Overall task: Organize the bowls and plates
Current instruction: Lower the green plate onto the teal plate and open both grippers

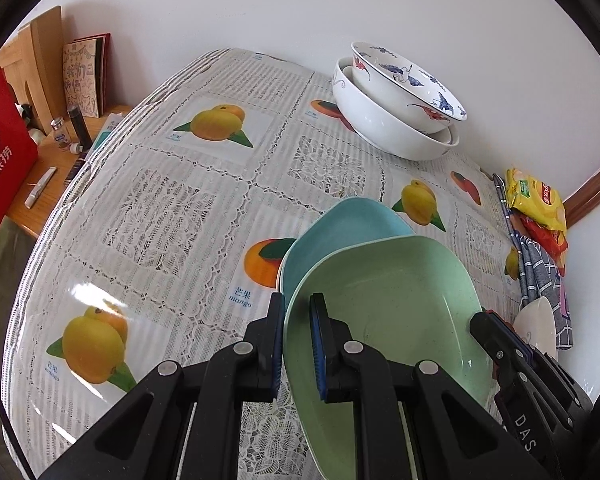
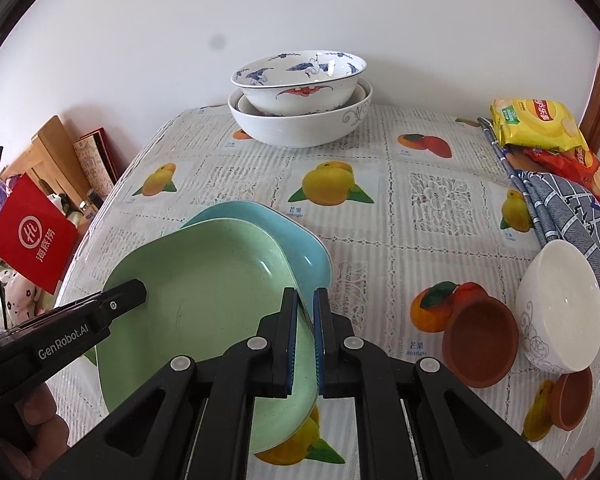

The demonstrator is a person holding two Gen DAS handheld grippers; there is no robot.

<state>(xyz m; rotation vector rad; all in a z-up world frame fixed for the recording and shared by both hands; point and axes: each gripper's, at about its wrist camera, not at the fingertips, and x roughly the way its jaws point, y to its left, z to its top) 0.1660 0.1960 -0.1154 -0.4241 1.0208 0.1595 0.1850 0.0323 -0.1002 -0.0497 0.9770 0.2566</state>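
A pale green square plate [image 1: 388, 288] [image 2: 204, 280] hangs tilted just over a light blue plate [image 1: 348, 224] [image 2: 288, 232] on the fruit-print tablecloth. My left gripper [image 1: 298, 304] [image 2: 138, 288] is shut on the green plate's left rim. On the opposite rim my right gripper [image 2: 305, 296] [image 1: 496, 324] is shut too. Whether the green plate touches the blue one I cannot tell. At the back by the wall, a blue-and-red patterned bowl [image 1: 404, 80] [image 2: 300, 80] sits nested in a large white bowl [image 1: 388, 128] [image 2: 300, 128].
At the right, a small white bowl [image 2: 560, 308] leans beside two brown clay cups [image 2: 480, 344]. Snack bags [image 2: 536, 124] and a checked cloth [image 2: 560, 204] lie along the right edge. A red bag [image 2: 36, 236] and a cluttered wooden side table [image 1: 40, 184] stand off the table's left edge.
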